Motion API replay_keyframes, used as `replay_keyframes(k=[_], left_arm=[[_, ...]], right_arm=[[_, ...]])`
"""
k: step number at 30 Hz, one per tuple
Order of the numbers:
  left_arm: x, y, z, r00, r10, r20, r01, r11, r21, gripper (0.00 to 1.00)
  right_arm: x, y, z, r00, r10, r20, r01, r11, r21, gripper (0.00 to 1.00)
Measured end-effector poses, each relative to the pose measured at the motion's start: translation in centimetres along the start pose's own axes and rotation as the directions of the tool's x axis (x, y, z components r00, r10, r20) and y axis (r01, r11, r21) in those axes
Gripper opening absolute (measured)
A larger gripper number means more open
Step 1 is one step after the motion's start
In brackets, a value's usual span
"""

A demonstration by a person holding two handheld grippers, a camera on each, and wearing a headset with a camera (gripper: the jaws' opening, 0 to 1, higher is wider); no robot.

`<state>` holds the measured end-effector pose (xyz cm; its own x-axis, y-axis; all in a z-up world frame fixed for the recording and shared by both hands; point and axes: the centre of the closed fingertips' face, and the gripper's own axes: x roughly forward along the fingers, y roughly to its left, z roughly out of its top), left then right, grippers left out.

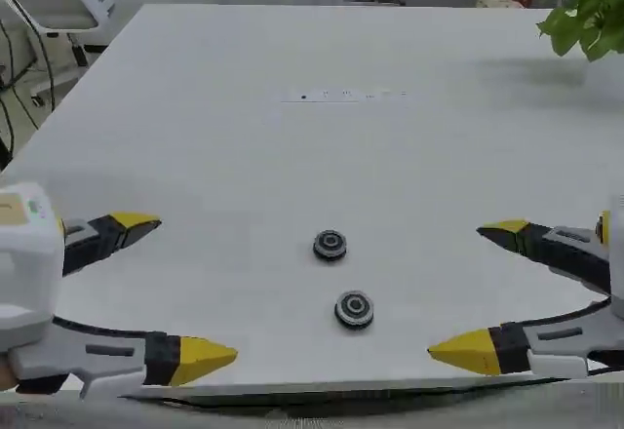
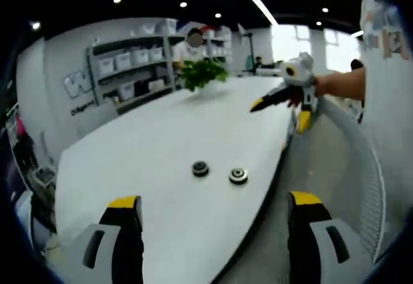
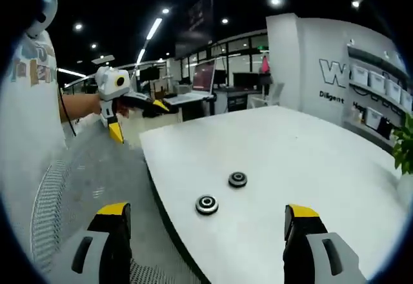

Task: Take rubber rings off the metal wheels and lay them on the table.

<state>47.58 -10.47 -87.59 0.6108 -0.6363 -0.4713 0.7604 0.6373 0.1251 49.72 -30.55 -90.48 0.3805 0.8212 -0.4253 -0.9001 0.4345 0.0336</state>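
Nothing has been stripped yet: near wheel (image 1: 354, 309) and far wheel (image 1: 331, 245) are flanked by left gripper (image 1: 195, 288) and right gripper (image 1: 454, 291), jaws spread.

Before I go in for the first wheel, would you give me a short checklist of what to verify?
1. Left gripper open, holding nothing: ok.
2. Right gripper open, holding nothing: ok.
3. Near wheel and far wheel lying flat, apart from each other: ok.
4. Wheels between the two grippers, untouched: ok.
5. How tightly the dark rubber rings sit: cannot tell.
6. Bare table around the wheels for laying rings: ok.
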Motion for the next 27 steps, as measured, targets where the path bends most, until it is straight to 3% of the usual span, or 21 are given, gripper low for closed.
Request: replay_keyframes(k=[10,18,27], left_arm=[[0.14,0.56,-0.06,1.0000,0.005,-0.002,-0.005,1.000,-0.005,0.93],[0.34,0.27,-0.55,1.0000,-0.004,-0.007,0.004,1.000,-0.014,0.93],[0.47,0.51,-0.30,1.0000,-0.008,0.001,0.008,1.000,-0.013,0.92]], right_arm=[[0.76,-0.28,0.04,0.9999,0.016,0.003,-0.016,1.000,-0.001,0.99],[0.89,-0.02,-0.25,0.9997,0.025,-0.008,-0.025,1.000,0.001,0.99],[0.84,-0.32,-0.19,0.9998,0.018,-0.004,-0.018,1.000,0.000,0.99]])
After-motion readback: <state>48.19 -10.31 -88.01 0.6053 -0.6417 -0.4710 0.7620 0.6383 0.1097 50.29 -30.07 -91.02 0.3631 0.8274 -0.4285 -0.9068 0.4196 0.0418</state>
